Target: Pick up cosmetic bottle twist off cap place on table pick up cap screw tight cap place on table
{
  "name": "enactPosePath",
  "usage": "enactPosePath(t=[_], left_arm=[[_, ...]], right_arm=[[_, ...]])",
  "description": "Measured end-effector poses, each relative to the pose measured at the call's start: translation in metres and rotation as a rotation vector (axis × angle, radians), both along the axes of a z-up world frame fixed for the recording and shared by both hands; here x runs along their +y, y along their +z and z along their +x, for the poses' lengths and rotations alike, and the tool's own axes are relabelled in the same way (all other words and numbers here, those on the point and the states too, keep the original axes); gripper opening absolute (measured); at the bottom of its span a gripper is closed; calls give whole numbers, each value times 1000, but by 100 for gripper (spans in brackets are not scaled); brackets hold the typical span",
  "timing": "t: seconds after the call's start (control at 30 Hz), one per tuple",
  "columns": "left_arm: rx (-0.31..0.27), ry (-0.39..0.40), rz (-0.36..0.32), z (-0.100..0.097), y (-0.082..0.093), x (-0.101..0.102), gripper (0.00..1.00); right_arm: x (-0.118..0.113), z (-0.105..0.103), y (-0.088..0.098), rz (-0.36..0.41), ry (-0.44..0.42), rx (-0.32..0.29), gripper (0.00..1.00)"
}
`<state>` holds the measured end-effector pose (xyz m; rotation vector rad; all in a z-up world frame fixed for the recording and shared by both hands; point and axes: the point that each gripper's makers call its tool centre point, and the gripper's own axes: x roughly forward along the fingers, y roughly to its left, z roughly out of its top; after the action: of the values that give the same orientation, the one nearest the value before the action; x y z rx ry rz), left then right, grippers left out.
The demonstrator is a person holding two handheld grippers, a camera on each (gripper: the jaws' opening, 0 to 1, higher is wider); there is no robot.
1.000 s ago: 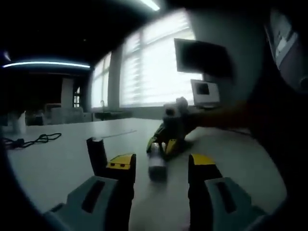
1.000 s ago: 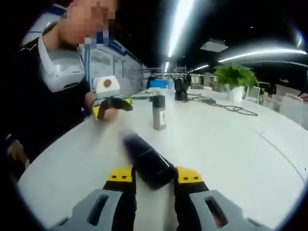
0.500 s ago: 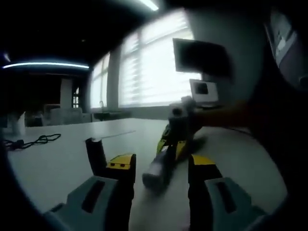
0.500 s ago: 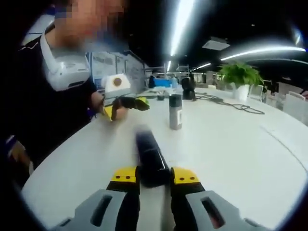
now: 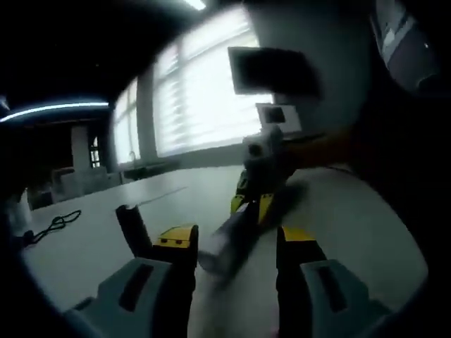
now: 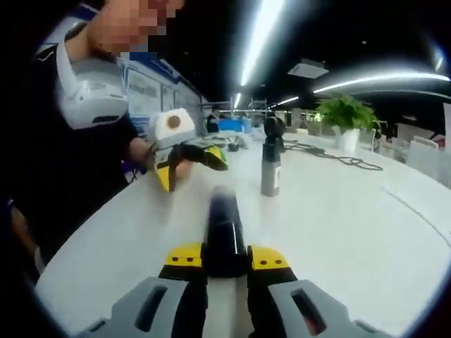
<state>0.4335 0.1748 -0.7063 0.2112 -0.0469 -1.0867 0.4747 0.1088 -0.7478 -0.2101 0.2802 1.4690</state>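
My right gripper [image 6: 225,257] is shut on a dark, glossy cosmetic bottle [image 6: 224,229] that points forward, away from the jaws, just above the white table [image 6: 338,225]. In the left gripper view the same bottle [image 5: 225,243] is blurred, and its end reaches in between my open left gripper's [image 5: 236,239] yellow-tipped jaws, with the right gripper [image 5: 255,204] behind it. The right gripper view has the left gripper [image 6: 208,158] further off at the left, apart from the bottle's end. A grey upright container with a dark top [image 6: 270,172] stands on the table; it appears again as a dark upright shape [image 5: 132,229] beside my left jaw.
A person in dark clothes stands at the left, a hand [image 6: 144,151] on the left gripper. Cables [image 6: 331,151] and a potted plant [image 6: 345,113] lie far across the table. A cable [image 5: 53,225], bright windows and a monitor [image 5: 271,70] sit beyond.
The right gripper has swung the bottle to point straight along its jaws and carried it toward the left gripper, whose open jaws it now reaches. Both views have shifted with the hands.
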Motion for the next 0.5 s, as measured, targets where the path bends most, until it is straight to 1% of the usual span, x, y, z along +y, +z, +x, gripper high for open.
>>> enactPosePath(t=[0.07,0.17,0.23,0.3,0.4,0.5], left_arm=[[20,-31,-31,-4,3,0,35],[30,-34,-57,-2,6,0,35],[63,-30,-94,1,8,3,35],[79,-27,-118,3,11,6,35],[91,-25,-130,4,11,7,35],[85,-35,-120,1,10,5,35]], right_arm=[[-1,-6,4,5,-5,-9,15],[0,-10,12,19,-16,-9,15],[0,-12,21,36,-27,-12,15],[2,-14,28,45,-28,-18,15],[7,-17,36,46,-27,-31,15],[12,-19,42,48,-25,-36,15]])
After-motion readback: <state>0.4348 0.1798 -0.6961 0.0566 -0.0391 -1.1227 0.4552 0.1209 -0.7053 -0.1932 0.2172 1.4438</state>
